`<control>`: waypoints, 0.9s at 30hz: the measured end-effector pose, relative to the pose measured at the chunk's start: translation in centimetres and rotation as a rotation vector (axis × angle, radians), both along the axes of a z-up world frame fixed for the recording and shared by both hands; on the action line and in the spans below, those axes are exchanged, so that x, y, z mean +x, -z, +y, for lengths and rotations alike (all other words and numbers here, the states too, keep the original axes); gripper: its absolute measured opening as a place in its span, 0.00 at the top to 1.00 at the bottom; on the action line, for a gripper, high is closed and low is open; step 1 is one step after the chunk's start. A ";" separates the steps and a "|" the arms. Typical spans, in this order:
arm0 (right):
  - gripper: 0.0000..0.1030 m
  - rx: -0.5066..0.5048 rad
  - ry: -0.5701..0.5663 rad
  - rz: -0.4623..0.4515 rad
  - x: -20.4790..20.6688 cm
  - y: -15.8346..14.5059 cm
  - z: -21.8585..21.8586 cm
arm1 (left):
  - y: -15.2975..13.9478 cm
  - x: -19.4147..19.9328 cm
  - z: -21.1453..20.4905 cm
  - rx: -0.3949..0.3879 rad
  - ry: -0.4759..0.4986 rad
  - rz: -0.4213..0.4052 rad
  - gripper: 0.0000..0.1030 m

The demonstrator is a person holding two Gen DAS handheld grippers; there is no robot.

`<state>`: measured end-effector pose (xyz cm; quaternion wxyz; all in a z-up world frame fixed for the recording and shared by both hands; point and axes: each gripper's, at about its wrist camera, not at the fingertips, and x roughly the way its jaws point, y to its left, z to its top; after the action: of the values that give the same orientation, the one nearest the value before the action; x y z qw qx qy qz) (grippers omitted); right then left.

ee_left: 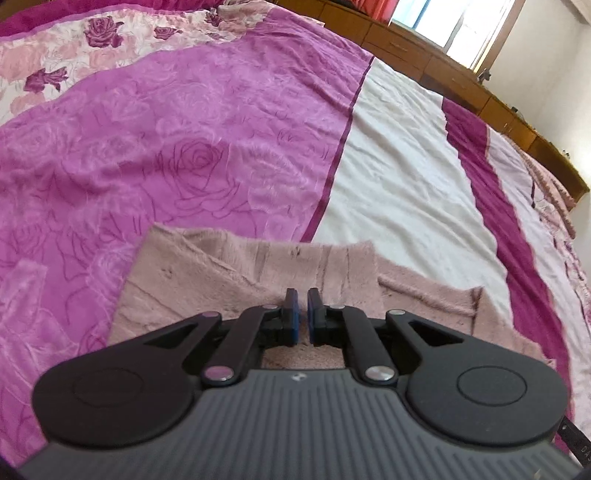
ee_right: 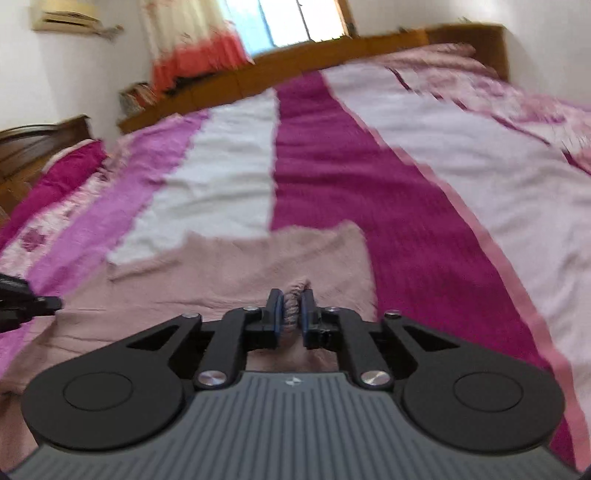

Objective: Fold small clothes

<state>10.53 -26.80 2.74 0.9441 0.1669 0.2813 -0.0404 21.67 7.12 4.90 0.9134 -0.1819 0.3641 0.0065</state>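
A small dusty-pink fuzzy garment [ee_left: 240, 280] lies flat on the bed, partly folded, with a layered edge showing. My left gripper [ee_left: 303, 306] hovers over its near part, jaws almost together with a thin gap and nothing between them. In the right wrist view the same pink garment [ee_right: 229, 273] spreads across the bedspread. My right gripper [ee_right: 290, 308] is shut on a bunched fold of the pink garment. The tip of the left gripper [ee_right: 33, 306] shows at the left edge of that view.
The bed is covered by a striped bedspread [ee_left: 184, 147] in magenta, pink rose print and white [ee_left: 399, 166]. A wooden headboard shelf [ee_left: 461, 85] runs along the far side. A window [ee_right: 288, 18] with a curtain and an air conditioner [ee_right: 66, 16] are beyond.
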 end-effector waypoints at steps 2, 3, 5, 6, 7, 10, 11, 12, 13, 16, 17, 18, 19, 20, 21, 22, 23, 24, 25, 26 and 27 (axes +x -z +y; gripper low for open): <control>0.63 0.020 0.038 -0.017 -0.6 0.4 -0.6 | -0.1 -0.2 -0.2 0.034 0.027 -0.009 0.83; 0.54 0.025 0.064 -0.038 -1.2 0.4 -0.8 | -0.2 -0.4 -0.3 0.053 0.035 -0.012 0.69; 0.49 0.020 0.083 -0.066 -1.9 0.0 -1.1 | -0.8 -1.0 -0.4 0.097 0.041 -0.037 0.58; 0.49 0.020 0.084 -0.076 -2.3 -0.2 -1.4 | -1.1 -1.5 -0.4 0.112 0.046 -0.049 0.57; 0.48 0.025 0.078 -0.083 -2.6 -0.4 -1.5 | -1.5 -1.9 -0.4 0.126 0.056 -0.062 0.57; 0.48 0.048 0.044 -0.090 -3.5 -0.8 -1.3 | -2.2 -3.4 -0.3 0.167 0.085 -0.067 0.57; 0.48 0.053 0.034 -0.091 -3.8 -1.0 -1.2 | -2.3 -4.1 -0.3 0.184 0.090 -0.061 0.57; 0.48 0.056 0.027 -0.096 -4.1 -1.2 -0.9 | -2.3 -4.7 -0.2 0.199 0.097 -0.053 0.57; 0.48 0.055 0.017 -0.107 -4.5 -1.5 -0.4 | -2.3 -5.3 -0.2 0.209 0.104 -0.047 0.57; 0.48 0.036 -0.078 -0.135 -4.7 -2.4 1.8 | -1.7 -7.1 0.1 0.216 0.100 -0.018 0.57; 0.48 0.020 -0.121 -0.130 -4.5 -2.7 2.8 | -1.6 -7.5 0.2 0.213 0.097 -0.008 0.57; 0.48 0.003 -0.160 -0.125 -4.2 -2.8 3.8 | -1.4 -7.9 0.2 0.209 0.092 -0.001 0.57; 0.48 -0.007 -0.190 -0.121 -3.9 -2.8 4.7 | -1.2 -8.2 0.3 0.207 0.091 0.003 0.57; 0.48 -0.013 -0.223 -0.114 -3.6 -2.7 5.6 | -0.9 -8.5 0.3 0.209 0.093 0.006 0.57; 0.48 -0.016 -0.245 -0.104 -3.2 -2.4 6.4 | -0.6 -8.7 0.2 0.213 0.091 0.011 0.57; 0.48 -0.019 -0.266 -0.087 -2.8 -2.1 7.1 | -0.3 -8.8 0.2 0.219 0.090 0.016 0.57; 0.48 -0.024 -0.281 -0.064 -2.4 -1.7 7.7 | 0.0 -8.9 0.1 0.227 0.090 0.021 0.57; 0.48 -0.038 -0.284 -0.038 -2.0 -1.2 8.3 | 0.3 -9.0 0.1 0.233 0.088 0.021 0.57; 0.48 -0.067 -0.270 -0.011 -1.8 -0.7 8.8 | 0.4 -9.1 0.1 0.237 0.088 0.018 0.57; 0.48 -0.103 -0.241 0.000 -1.7 -0.5 9.0 | 0.4 -9.2 0.1 0.242 0.090 0.013 0.57; 0.48 -0.134 -0.203 0.000 -1.9 -0.2 8.9 | 0.4 -9.2 0.0 0.245 0.092 0.013 0.57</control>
<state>8.65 -17.92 2.93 0.9524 0.0739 0.2935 0.0365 12.44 7.12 4.45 0.9258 -0.0522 0.3743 0.0103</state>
